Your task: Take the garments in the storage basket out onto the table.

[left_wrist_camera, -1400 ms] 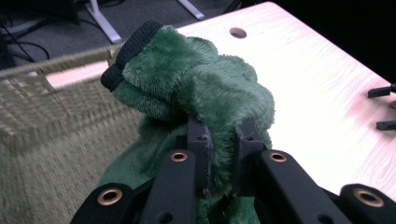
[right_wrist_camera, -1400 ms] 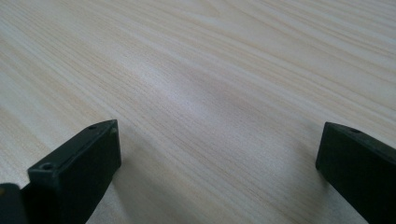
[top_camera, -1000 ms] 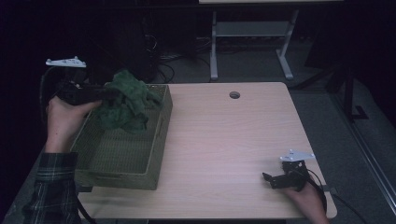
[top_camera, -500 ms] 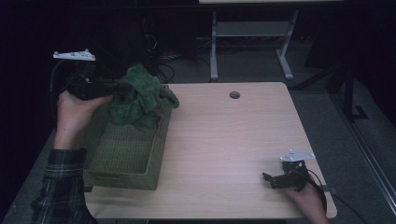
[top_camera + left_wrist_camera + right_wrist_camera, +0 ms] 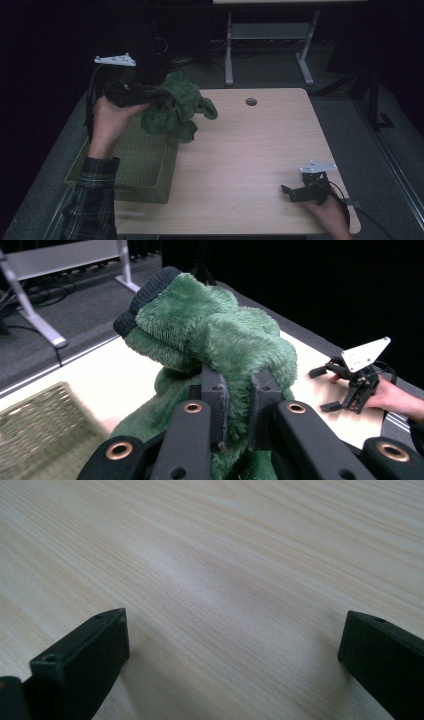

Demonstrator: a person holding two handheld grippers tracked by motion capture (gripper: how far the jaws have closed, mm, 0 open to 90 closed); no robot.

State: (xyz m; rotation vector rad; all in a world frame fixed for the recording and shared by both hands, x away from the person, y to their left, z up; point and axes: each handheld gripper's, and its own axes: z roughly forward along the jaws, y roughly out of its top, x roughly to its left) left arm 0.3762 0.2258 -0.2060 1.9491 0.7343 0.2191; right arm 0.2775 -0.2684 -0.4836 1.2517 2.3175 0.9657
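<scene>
Fleece (image 5: 176, 107): pinched in left gripper (image 5: 239, 390), hanging below it, over basket (image 5: 145, 165) edge.
Right gripper (image 5: 235, 645): released, on table (image 5: 250, 150).
Room: dark.

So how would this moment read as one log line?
left gripper: shut on green fleece garment, above basket edge | right gripper: open, low over table

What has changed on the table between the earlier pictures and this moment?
The left gripper, shut on the green fleece garment, carried it up out of the woven basket and to the right, so it now hangs over the basket's edge and the wooden table. Nothing was taken or released. The right gripper stayed open near the table's front right corner, and the basket kept its place.
</scene>
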